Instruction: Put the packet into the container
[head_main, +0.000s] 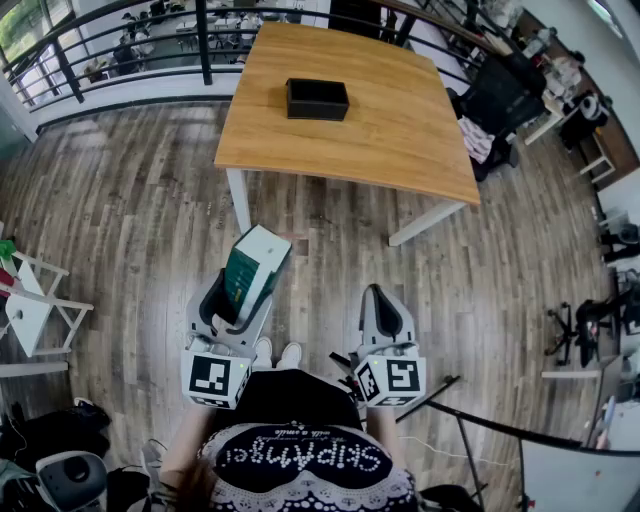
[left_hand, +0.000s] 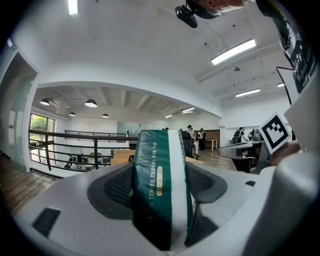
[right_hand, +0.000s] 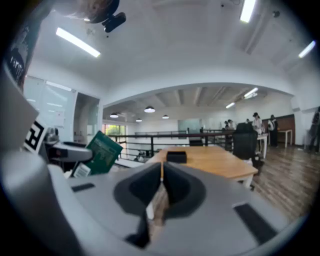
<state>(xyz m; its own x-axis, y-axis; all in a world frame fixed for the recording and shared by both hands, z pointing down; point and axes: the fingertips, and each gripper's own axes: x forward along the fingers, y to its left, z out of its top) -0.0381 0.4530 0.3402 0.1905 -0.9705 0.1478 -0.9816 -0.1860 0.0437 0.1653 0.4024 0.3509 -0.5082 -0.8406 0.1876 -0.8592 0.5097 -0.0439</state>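
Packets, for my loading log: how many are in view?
1. The green packet is clamped in the left gripper, short of the table. The container's dark inside is unclear.

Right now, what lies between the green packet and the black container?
Only wood floor, then bare tabletop, between packet and container; the head view shows it.

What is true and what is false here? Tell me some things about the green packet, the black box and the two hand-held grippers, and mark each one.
1. The left hand-held gripper holds the green packet. True.
2. The green packet already lies in the black container. False: it is clamped in the left hand-held gripper, away from the table.
3. The right hand-held gripper is shut with nothing in it. True.
4. The black container stands on the floor. False: it stands on the wooden table.
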